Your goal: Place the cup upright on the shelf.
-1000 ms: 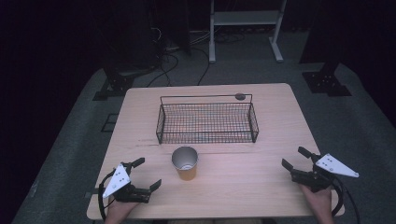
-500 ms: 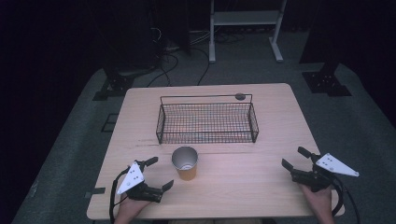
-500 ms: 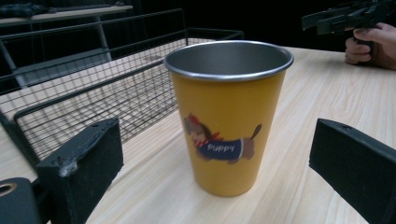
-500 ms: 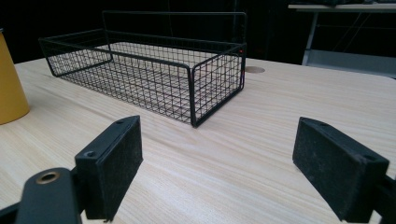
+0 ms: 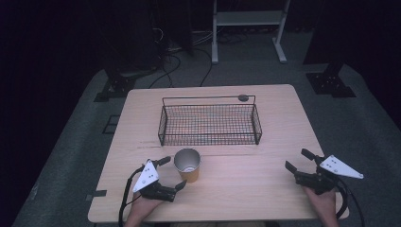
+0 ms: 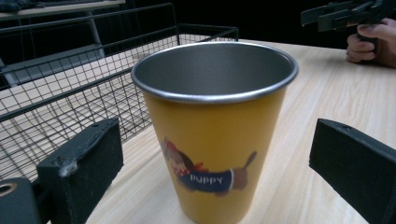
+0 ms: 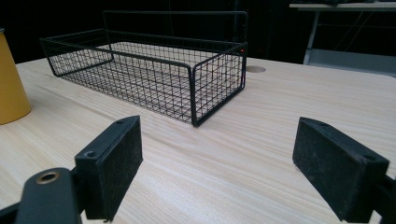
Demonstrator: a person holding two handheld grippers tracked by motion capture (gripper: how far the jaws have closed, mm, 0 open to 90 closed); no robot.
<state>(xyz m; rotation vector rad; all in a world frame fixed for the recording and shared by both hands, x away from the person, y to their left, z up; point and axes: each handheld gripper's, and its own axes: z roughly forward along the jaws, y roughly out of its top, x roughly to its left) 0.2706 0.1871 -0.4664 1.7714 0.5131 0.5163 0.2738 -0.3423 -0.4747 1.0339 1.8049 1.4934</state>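
Observation:
A yellow metal cup [image 5: 187, 164] with a cartoon dog and the word PUPPY [image 6: 215, 140] stands upright on the wooden table [image 5: 246, 184], in front of a black wire basket [image 5: 210, 124]. My left gripper [image 5: 173, 172] is open just left of the cup. In the left gripper view its jaws flank the cup without touching it. My right gripper [image 5: 297, 159] is open near the table's right front edge, with nothing between its fingers. In the right gripper view the basket [image 7: 154, 70] lies ahead and the cup [image 7: 11, 88] sits at the far left.
The basket looks empty and has a raised handle rail along its back. A small round cable port [image 5: 243, 98] is set in the table behind it. Beyond the table are dark stands, cables and a white frame [image 5: 248, 19] on the floor.
My left gripper has moved right along the table's front, from the left corner to beside the cup. The right gripper, the cup and the basket have stayed put.

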